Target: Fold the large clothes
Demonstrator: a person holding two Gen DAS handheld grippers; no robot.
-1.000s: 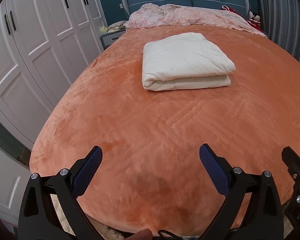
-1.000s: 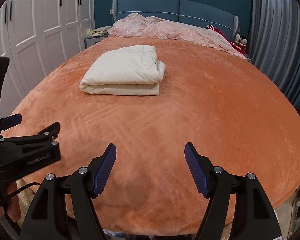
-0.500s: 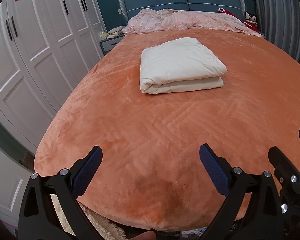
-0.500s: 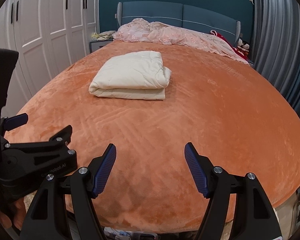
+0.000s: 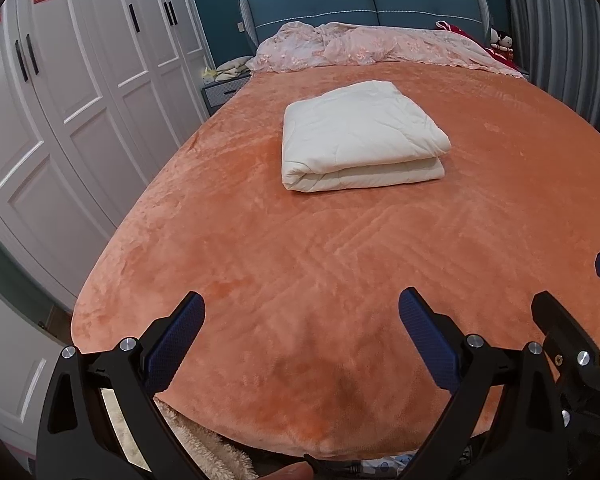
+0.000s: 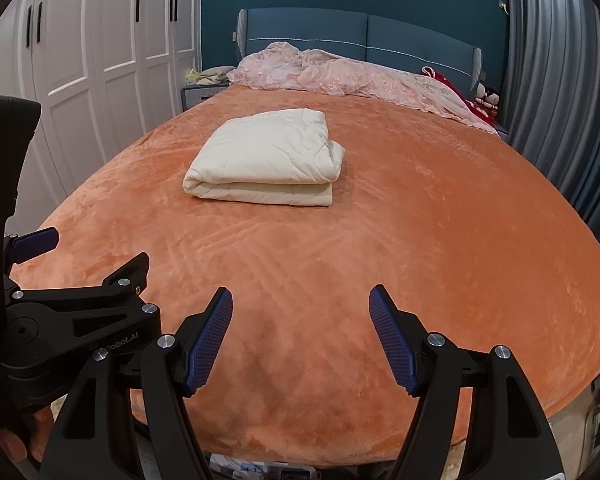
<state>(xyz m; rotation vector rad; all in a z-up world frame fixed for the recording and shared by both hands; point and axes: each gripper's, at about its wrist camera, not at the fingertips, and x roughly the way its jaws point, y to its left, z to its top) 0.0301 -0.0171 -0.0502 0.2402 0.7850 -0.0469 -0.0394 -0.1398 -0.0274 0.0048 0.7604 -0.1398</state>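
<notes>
Resting in a neat stack mid-bed, the thick cream folded quilt point(image 5: 360, 136) on the orange plush bedspread point(image 5: 340, 280) looks finished, so the left gripper point(image 5: 300, 336) and right gripper point(image 6: 300, 336) hang wide and empty at the foot, well apart from it.

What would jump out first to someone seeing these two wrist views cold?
The cream folded quilt lies alone in the middle of the bed, on the orange plush blanket that covers nearly the whole mattress. Behind it, a crumpled pink lace cover is heaped along the blue headboard. Near the foot edge, the left gripper and right gripper both hang open and empty, well short of the quilt.
</notes>
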